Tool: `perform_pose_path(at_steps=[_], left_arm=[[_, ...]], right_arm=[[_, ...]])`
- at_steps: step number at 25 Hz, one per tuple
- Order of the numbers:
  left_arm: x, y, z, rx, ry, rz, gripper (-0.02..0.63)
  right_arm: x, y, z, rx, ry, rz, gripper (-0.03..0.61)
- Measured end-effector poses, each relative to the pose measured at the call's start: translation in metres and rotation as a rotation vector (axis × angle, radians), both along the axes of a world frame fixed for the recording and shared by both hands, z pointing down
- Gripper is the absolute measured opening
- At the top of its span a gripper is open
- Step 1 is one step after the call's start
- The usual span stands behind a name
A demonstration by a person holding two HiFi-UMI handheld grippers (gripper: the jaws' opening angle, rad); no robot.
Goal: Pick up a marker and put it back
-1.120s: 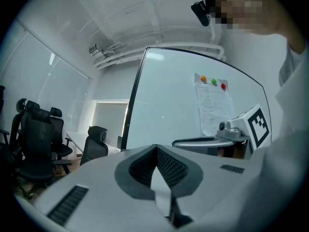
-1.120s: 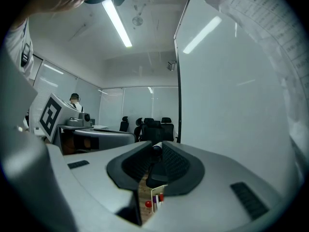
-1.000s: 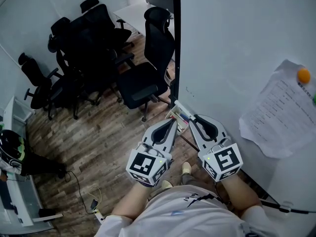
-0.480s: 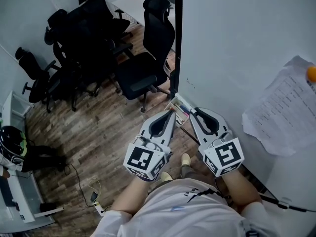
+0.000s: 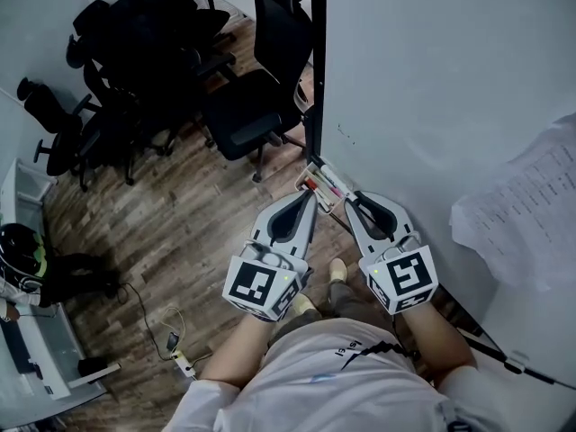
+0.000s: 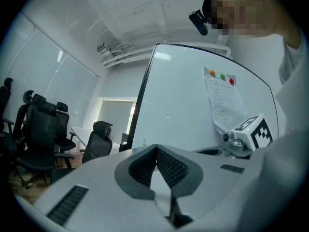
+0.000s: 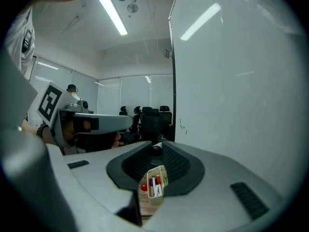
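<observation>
Right gripper (image 7: 157, 145) pinches a marker (image 7: 155, 149) near the tray (image 7: 157, 199), beside the whiteboard (image 5: 432, 79) edge; left gripper (image 6: 155, 151) is closed and empty over open floor (image 5: 180, 232).

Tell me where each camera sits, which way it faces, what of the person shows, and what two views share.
Head view: on the person's head, facing steeply down at left gripper, right gripper, marker tray, floor; shirt shows.
Left gripper view: on the left gripper, facing along its fingers to the whiteboard; shirt at right.
Right gripper view: on the right gripper, facing along its fingers to the marker tray and chairs; shirt upper left.
Shared: head and right gripper views both show the marker tray.
</observation>
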State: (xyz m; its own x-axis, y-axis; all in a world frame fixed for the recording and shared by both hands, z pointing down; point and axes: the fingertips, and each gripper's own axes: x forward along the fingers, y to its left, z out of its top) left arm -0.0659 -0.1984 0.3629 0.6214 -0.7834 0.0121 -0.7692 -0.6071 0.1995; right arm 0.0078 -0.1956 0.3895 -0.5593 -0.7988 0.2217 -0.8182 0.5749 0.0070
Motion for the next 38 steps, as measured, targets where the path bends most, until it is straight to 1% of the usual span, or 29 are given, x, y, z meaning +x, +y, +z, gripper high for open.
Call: perform_pose_path(at_steps=[4,9,16,26,38], left_arm=[[0.001,-0.005,0.021,-0.032,0.0,-0.011,0.011],[0.01,-0.01,0.044,-0.07,-0.013,-0.014,0.011],[0.013,-0.016,0.066,-0.097,-0.019,-0.013,0.011],[0.012,-0.027,0.084,-0.135,-0.033,-0.023,0.011],[0.011,-0.029,0.088,-0.154,-0.036,-0.026,0.011]], right_arm=[[0.003,-0.004,0.032,-0.057,0.022,0.002,0.074],[0.014,-0.011,0.067,-0.116,0.049,0.008,0.074],[0.015,-0.02,0.11,-0.176,0.099,0.009,0.074],[0.009,-0.033,0.146,-0.251,0.09,-0.012,0.074],[0.008,-0.035,0.165,-0.297,0.128,-0.027,0.074]])
